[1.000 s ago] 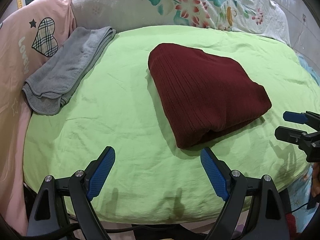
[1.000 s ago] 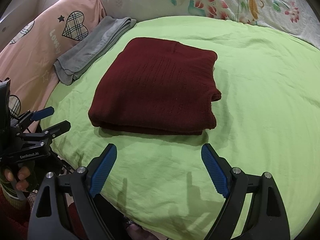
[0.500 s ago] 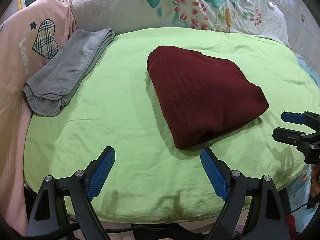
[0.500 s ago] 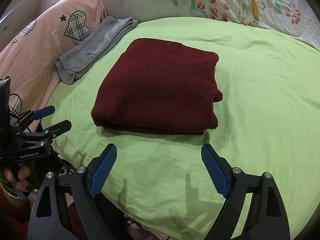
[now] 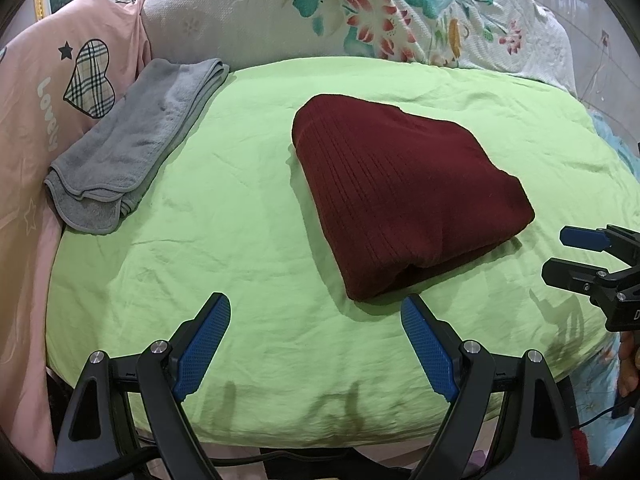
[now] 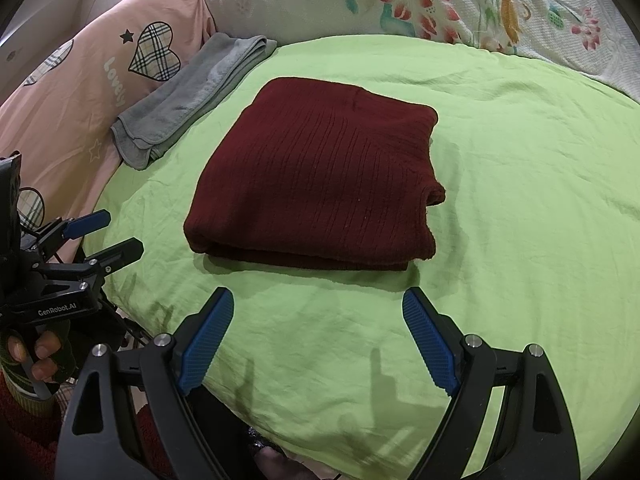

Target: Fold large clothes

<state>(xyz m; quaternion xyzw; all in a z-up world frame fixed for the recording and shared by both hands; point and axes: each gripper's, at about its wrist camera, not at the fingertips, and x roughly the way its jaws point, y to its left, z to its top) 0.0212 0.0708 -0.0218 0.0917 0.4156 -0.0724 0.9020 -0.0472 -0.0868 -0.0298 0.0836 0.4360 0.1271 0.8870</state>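
Fingers of left gripper (image 5: 316, 312) and right gripper (image 6: 318, 304) spread, empty; folded maroon sweater's (image 6: 320, 176) underside hidden.

Bright, even indoor light — soft shadows on the sheet (image 5: 248, 208), sharp focus, fisheye-curved dark corners.
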